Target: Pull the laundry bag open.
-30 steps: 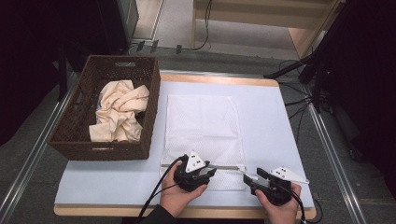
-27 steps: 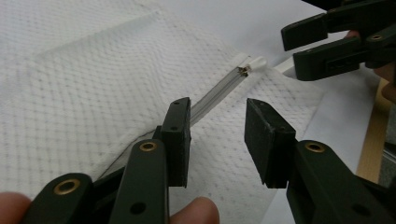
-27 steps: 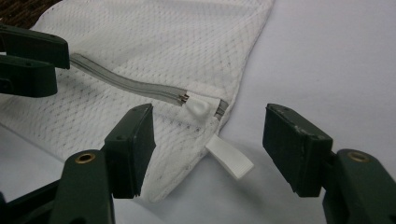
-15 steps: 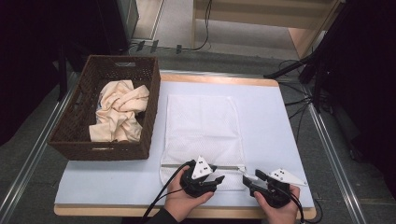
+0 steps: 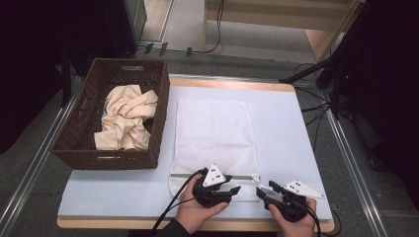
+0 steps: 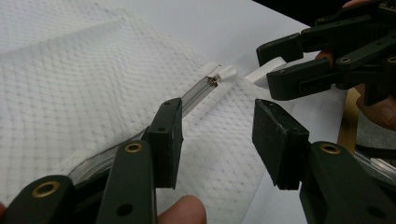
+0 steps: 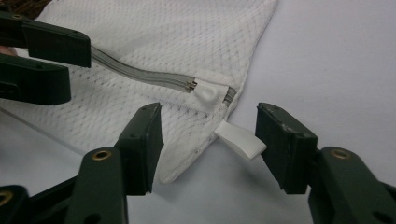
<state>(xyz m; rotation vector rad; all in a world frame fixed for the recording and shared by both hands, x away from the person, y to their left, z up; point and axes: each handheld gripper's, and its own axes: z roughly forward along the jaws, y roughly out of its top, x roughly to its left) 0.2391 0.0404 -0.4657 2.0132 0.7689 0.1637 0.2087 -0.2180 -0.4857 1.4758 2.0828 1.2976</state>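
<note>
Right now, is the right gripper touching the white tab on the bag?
Apart. In the right gripper view the right gripper is open, and the white tab of the mesh bag lies between the jaws with a gap on each side.

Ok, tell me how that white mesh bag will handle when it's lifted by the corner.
The mesh bag lies flat and thin, so it is probably floppy and light. Its zipper already bows, so it would likely bend too. The small pull tab may slip.
</note>
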